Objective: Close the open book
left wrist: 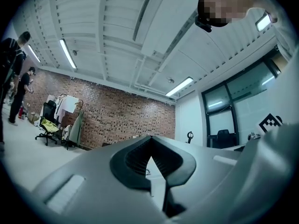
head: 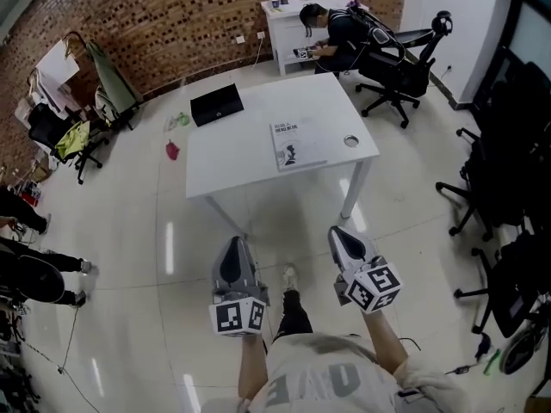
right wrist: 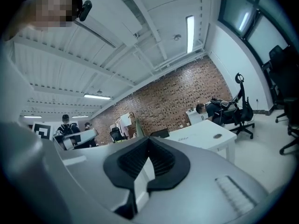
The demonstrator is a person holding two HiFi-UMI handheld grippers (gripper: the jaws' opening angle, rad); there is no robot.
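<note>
head view: one book (head: 300,143), one table (head: 258,136), left gripper (head: 234,248) and right gripper (head: 343,237) closed, empty.

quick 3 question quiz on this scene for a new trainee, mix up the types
1. True or false: the right gripper is touching the book.
2. On the table, what lies near the far left corner? A) a black box B) a red mug C) a keyboard
3. Fill in: the left gripper and the right one both have their jaws ____, with nothing between them.
Key: 1 false; 2 A; 3 shut.
</note>
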